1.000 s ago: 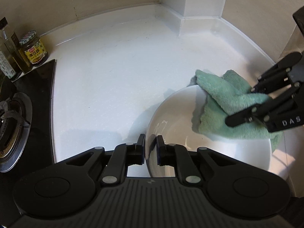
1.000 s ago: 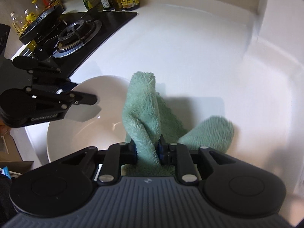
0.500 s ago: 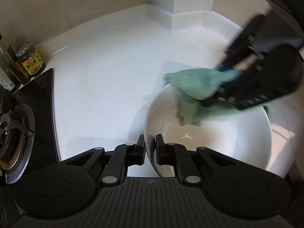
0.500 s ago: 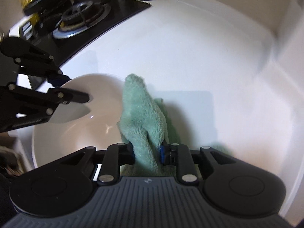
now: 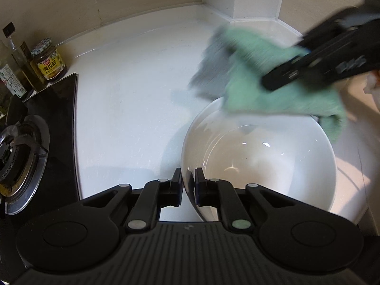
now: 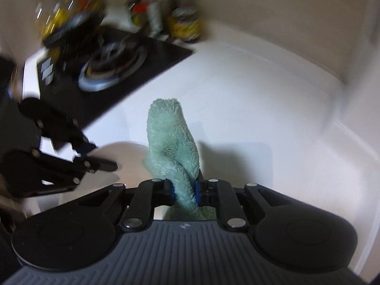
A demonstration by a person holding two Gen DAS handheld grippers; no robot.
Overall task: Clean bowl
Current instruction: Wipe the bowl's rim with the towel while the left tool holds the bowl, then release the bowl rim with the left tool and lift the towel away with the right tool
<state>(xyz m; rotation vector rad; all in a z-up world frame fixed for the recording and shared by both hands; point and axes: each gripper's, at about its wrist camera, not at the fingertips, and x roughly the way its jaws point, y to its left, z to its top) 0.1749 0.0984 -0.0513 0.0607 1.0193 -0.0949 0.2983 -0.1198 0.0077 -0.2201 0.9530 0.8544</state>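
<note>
So closest to me, the left gripper (image 5: 188, 187) is pinching the near rim of the white bowl (image 5: 258, 163), one finger inside the wall and one outside. My own gripper body cuts off the bowl's nearest edge. On the other cam the right gripper (image 6: 184, 193) is clamped on the green cloth (image 6: 173, 137), which sticks up in a fold between the fingers; its lower part is hidden under the gripper. From the left cam the cloth (image 5: 268, 83) is smeared with motion blur over the bowl's far rim, so I can't tell if it touches. Beyond the bowl, the white counter (image 5: 133, 95) is open up to the wall. The stove (image 5: 21, 156) sits left of the bowl, blurry jars (image 6: 185, 25) behind it.
</note>
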